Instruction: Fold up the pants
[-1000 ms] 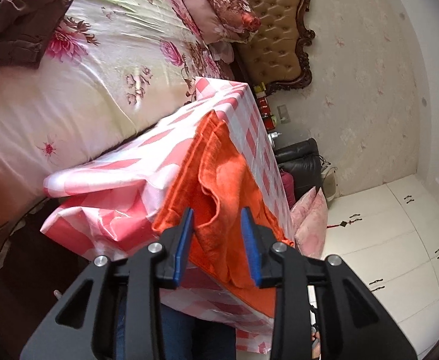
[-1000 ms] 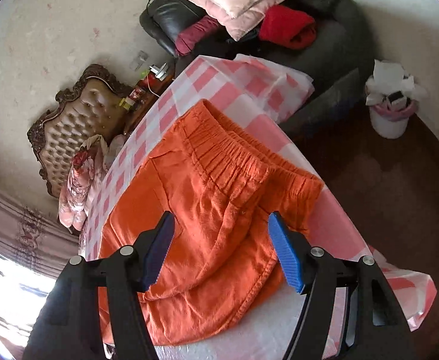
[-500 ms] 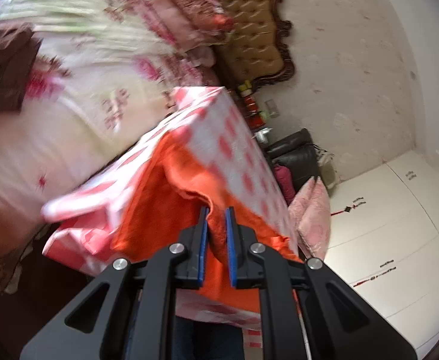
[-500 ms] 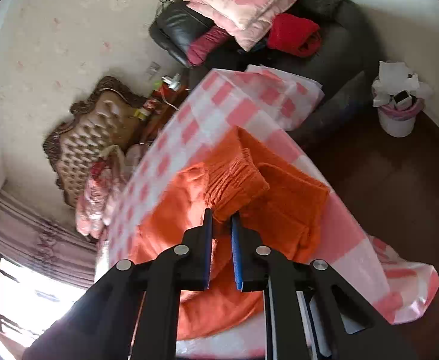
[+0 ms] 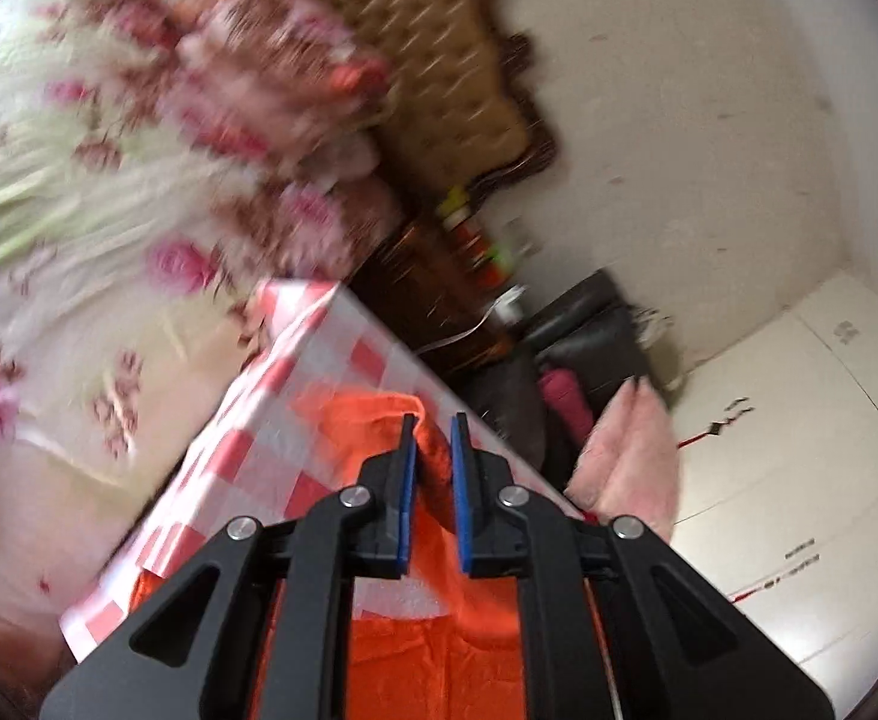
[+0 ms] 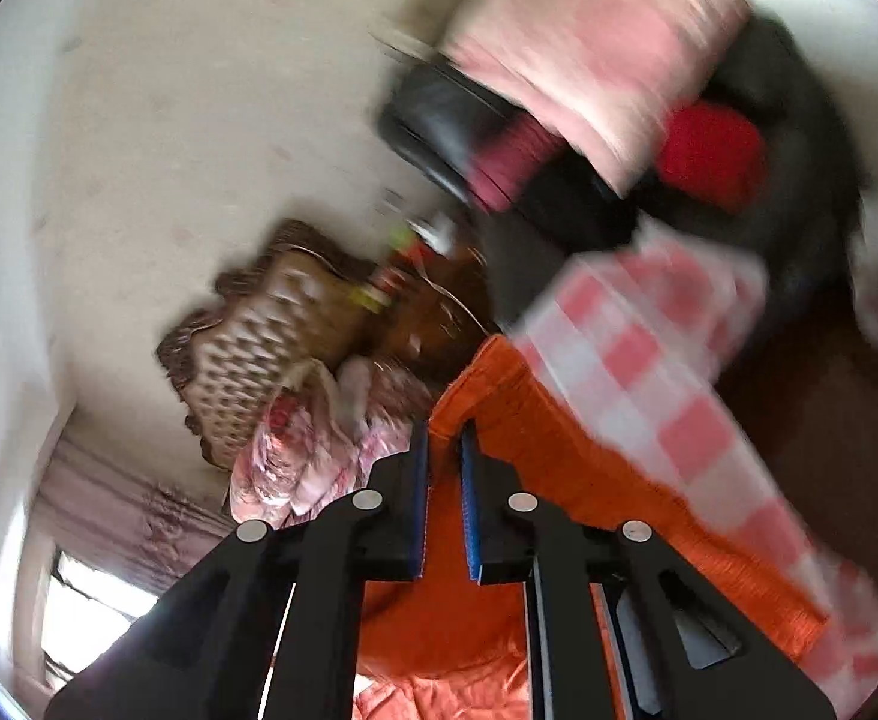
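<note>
The orange pants (image 5: 439, 648) hang lifted above the table with the pink-and-white checked cloth (image 5: 295, 396). My left gripper (image 5: 433, 438) is shut on a fold of the orange fabric, which bunches between its blue pads. In the right wrist view the orange pants (image 6: 595, 480) stretch from the right gripper (image 6: 444, 438) down toward the checked cloth (image 6: 667, 372). That gripper is shut on the ribbed waistband edge. Both views are blurred by motion.
A bed with a floral cover (image 5: 109, 228) and a tufted headboard (image 5: 439, 60) lies to the left of the table. A black chair piled with pink pillows (image 6: 589, 48) and a red garment (image 6: 709, 150) stands beyond it. White cabinets (image 5: 799, 450) line the right.
Both grippers shut on the orange pants, which lay flat on the table, and have risen, lifting the fabric off the checked cloth. Each view now looks down from higher up.
</note>
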The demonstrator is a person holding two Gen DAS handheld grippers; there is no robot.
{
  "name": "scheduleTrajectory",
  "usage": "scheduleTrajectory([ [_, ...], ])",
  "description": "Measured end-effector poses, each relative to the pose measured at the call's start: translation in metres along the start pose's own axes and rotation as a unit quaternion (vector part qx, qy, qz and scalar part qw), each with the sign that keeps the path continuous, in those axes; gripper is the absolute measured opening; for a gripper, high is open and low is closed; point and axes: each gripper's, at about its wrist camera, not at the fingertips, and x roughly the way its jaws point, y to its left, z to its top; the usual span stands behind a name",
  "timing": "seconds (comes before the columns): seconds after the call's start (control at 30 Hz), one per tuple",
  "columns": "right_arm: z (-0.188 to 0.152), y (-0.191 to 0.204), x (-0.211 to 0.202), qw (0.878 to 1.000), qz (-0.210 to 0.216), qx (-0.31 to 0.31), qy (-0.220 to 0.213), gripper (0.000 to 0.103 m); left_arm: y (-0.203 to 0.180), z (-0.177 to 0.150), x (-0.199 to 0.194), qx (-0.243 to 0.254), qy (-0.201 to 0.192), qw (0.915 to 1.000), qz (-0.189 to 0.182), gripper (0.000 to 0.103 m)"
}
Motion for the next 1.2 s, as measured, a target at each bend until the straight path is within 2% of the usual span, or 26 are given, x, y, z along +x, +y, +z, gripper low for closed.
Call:
scheduleTrajectory([
  [0.1, -0.027, -0.03, -0.017, 1.0, -0.014, -0.005, 0.018, 0.011, 0.019, -0.041, -0.026, 0.014, 0.013, 0.9998, 0.0, 0.01],
  [0.2, -0.058, -0.074, -0.02, 0.997, -0.055, -0.002, 0.05, 0.011, 0.063, -0.101, -0.036, -0.006, 0.054, 0.9984, 0.016, 0.01],
  [0.3, -0.09, -0.11, -0.027, 0.995, -0.074, 0.003, 0.071, 0.011, 0.109, -0.162, -0.042, -0.015, 0.087, 0.9956, 0.029, 0.01],
  [0.4, -0.12, -0.136, -0.03, 0.99, -0.103, 0.002, 0.094, 0.011, 0.158, -0.201, -0.044, -0.052, 0.108, 0.9924, 0.025, 0.01],
  [0.47, -0.132, -0.15, -0.033, 0.988, -0.119, 0.005, 0.099, 0.011, 0.178, -0.215, -0.045, -0.071, 0.113, 0.9908, 0.023, 0.01],
  [0.57, -0.134, -0.155, -0.037, 0.988, -0.118, 0.011, 0.096, 0.011, 0.188, -0.216, -0.05, -0.082, 0.107, 0.9908, 0.011, 0.01],
  [0.7, -0.125, -0.138, -0.051, 0.991, -0.107, 0.001, 0.074, 0.011, 0.167, -0.199, -0.06, -0.057, 0.091, 0.9942, -0.004, 0.01],
  [0.8, -0.127, -0.142, -0.055, 0.99, -0.119, 0.006, 0.078, 0.011, 0.163, -0.2, -0.058, -0.055, 0.1, 0.9934, 0.01, 0.01],
  [0.87, -0.132, -0.15, -0.057, 0.988, -0.125, 0.021, 0.089, 0.011, 0.182, -0.21, -0.049, -0.085, 0.127, 0.9878, 0.027, 0.01],
  [1.0, -0.14, -0.151, -0.067, 0.986, -0.138, 0.006, 0.09, 0.011, 0.196, -0.225, -0.048, -0.09, 0.131, 0.9867, 0.034, 0.01],
  [1.07, -0.141, -0.159, -0.061, 0.983, -0.158, 0.002, 0.097, 0.011, 0.2, -0.229, -0.045, -0.086, 0.131, 0.9869, 0.038, 0.01],
  [1.13, -0.143, -0.167, -0.055, 0.981, -0.166, 0.0, 0.104, 0.011, 0.197, -0.229, -0.05, -0.068, 0.117, 0.99, 0.041, 0.016],
  [1.17, -0.146, -0.166, -0.053, 0.979, -0.174, -0.014, 0.106, 0.011, 0.195, -0.228, -0.056, -0.054, 0.102, 0.9921, 0.048, 0.023],
  [1.2, -0.148, -0.165, -0.053, 0.978, -0.18, -0.023, 0.105, 0.011, 0.196, -0.228, -0.062, -0.049, 0.093, 0.9926, 0.061, 0.039],
])
